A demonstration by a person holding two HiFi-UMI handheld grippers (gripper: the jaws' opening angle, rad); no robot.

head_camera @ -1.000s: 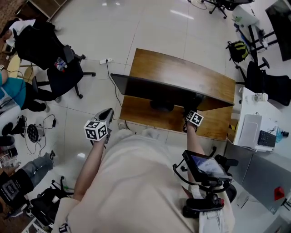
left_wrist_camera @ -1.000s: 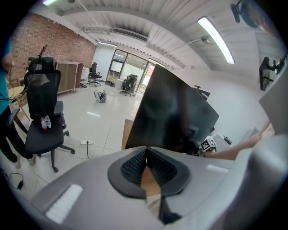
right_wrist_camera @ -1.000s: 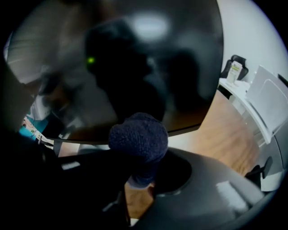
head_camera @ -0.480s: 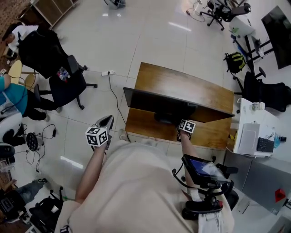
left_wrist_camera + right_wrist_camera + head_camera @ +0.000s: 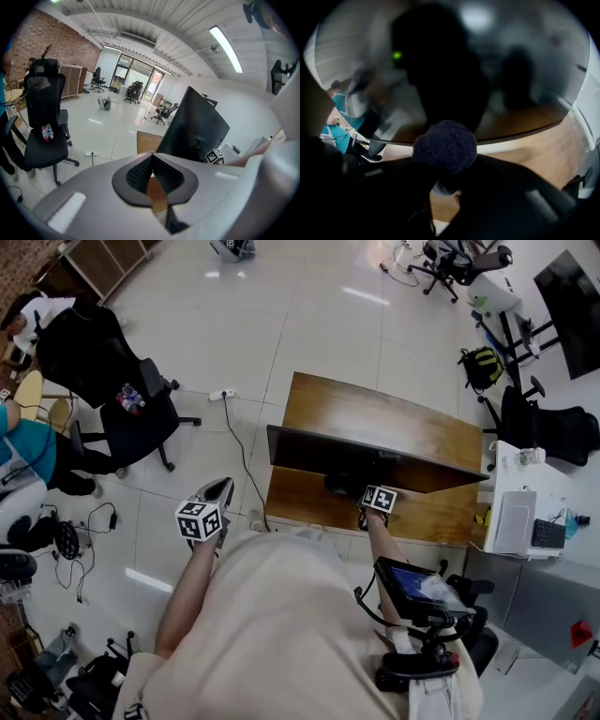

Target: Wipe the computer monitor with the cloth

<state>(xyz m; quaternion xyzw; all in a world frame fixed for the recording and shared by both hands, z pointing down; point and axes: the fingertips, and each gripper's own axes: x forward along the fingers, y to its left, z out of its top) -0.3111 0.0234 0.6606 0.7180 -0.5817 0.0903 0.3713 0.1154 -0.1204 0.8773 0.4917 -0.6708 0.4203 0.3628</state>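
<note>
The right hand-held gripper (image 5: 446, 161) is clenched on a bunched dark blue cloth (image 5: 444, 146), held close to the lower edge of the dark monitor (image 5: 375, 465) that stands on the wooden worktop (image 5: 375, 413); whether cloth and screen touch cannot be told. The left hand-held gripper (image 5: 151, 174) hangs off to the side above the tiled floor (image 5: 281, 315), well apart from the worktop, its jaws pressed together with nothing between them.
</note>
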